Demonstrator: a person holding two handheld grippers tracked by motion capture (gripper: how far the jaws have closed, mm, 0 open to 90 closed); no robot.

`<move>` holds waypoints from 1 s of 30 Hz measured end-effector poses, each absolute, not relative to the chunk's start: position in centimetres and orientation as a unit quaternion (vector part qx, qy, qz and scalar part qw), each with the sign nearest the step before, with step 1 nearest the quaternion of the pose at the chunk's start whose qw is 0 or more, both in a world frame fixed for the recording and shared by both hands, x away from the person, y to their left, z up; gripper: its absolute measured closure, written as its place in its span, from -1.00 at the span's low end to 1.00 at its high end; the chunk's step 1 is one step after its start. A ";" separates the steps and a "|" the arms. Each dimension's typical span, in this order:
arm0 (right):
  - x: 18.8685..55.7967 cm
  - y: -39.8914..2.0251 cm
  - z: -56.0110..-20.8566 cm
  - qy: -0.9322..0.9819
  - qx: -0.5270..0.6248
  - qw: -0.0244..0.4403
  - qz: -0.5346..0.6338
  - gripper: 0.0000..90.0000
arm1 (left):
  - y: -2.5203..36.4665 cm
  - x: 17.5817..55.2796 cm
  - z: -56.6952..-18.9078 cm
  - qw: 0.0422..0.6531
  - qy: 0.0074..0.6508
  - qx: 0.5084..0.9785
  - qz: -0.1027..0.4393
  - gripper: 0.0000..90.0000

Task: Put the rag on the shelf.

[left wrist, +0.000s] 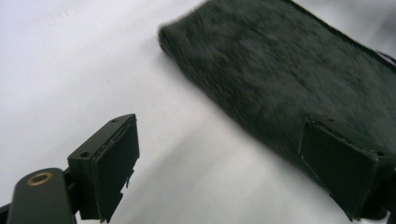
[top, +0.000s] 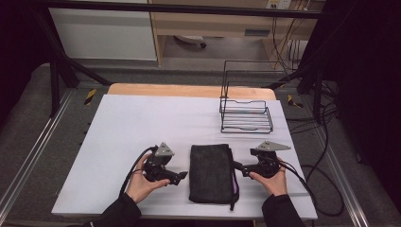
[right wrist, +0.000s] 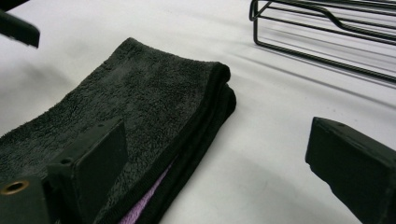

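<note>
**Reader:** While both hands rest at the near edge of the table, what are they doing?

**Describer:** Each hand holds a two-jaw gripper. The left gripper (top: 181, 176) sits just left of a folded black towel (top: 211, 173), and the right gripper (top: 238, 166) sits just right of it. Both point inward at the towel, one from each side. Neither is holding anything: the jaws of both stand wide apart, with only white tabletop (top: 142, 123) and the towel's edge between them.

**Reader:** Where exactly is the towel?

**Describer:** It lies flat on the white table, near the front edge and roughly centred between the two grippers. It is folded into a long rectangle running near to far. A strip of purple shows along its right edge, between the layers.

**Reader:** Which step does this look like?

**Describer:** My reading is that the fold is finished and the towel has been let go, so the hands are between steps.

**Reader:** And next?

**Describer:** Further back, on the right, stands an empty black wire rack (top: 246, 116), well apart from the towel. The likely next move is carrying the towel there. That calls for closing both sets of jaws on all the layers, so the fold stays together when lifted.
</note>
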State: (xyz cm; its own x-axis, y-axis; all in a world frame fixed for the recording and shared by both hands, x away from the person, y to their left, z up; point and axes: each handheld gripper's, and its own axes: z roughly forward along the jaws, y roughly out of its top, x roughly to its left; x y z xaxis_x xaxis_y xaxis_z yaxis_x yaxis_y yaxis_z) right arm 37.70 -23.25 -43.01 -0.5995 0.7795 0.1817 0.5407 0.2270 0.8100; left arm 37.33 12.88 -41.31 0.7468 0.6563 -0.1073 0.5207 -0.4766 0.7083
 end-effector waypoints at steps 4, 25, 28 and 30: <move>37.2 -23.6 -43.2 0.770 0.430 0.136 0.452 -0.89 | 12.3 38.8 -41.0 0.380 0.351 0.851 0.096 -0.73; 36.9 -23.6 -43.5 0.777 0.430 0.141 0.439 -0.90 | 9.0 44.5 -43.3 0.378 0.425 0.818 0.094 -0.30; 36.9 -23.5 -43.6 0.777 0.431 0.138 0.437 -0.90 | 8.8 44.7 -43.9 0.368 0.427 0.821 0.091 -0.11; 36.9 -23.5 -43.7 0.778 0.430 0.138 0.436 -0.89 | 8.7 44.8 -44.2 0.363 0.424 0.825 0.084 -0.04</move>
